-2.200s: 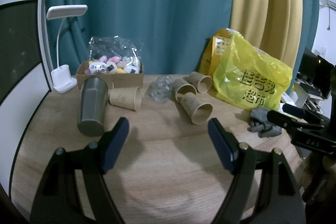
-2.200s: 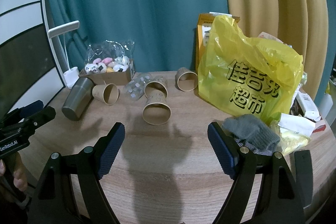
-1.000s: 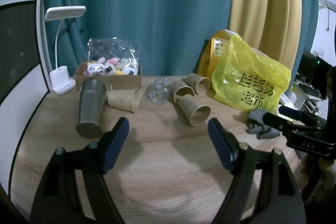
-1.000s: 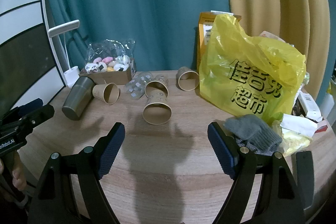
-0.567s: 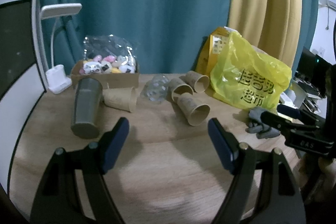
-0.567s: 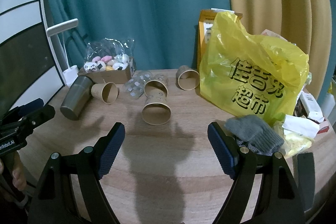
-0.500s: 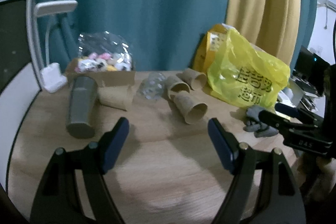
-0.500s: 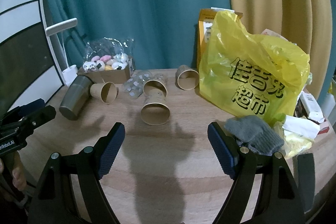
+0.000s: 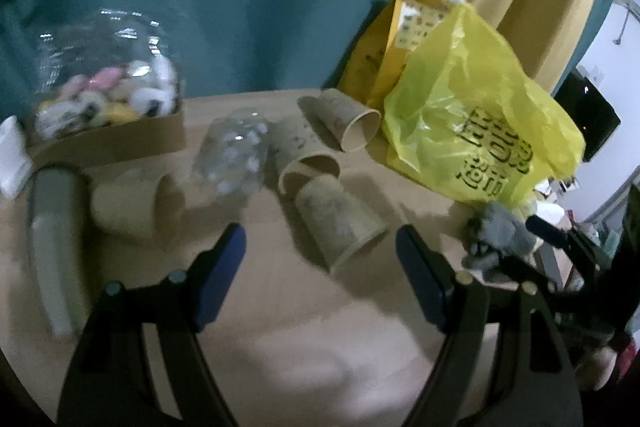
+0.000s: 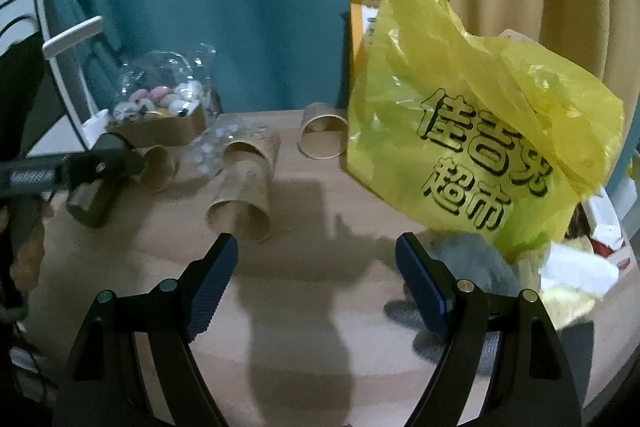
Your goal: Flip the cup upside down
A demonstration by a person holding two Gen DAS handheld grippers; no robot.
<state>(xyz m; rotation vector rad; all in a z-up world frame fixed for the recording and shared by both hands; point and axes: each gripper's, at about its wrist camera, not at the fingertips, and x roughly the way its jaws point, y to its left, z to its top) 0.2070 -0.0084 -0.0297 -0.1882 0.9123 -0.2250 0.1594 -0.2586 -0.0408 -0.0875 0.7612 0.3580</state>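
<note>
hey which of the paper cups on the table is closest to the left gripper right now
The nearest paper cup, lying on its side just ahead of the open left gripper, mouth toward the camera. The other paper cups lie farther back.

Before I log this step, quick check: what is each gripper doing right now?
Left gripper: open, holding nothing, fingers spread in front of the nearest paper cup.
Right gripper: open, holding nothing, above the table.

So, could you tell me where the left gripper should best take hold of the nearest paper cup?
Probably across the mid-body of the nearest paper cup. It lies on its side, mouth toward the lower right, so the side walls face the open left gripper. Come in from the front, fingers straddling it.
</note>
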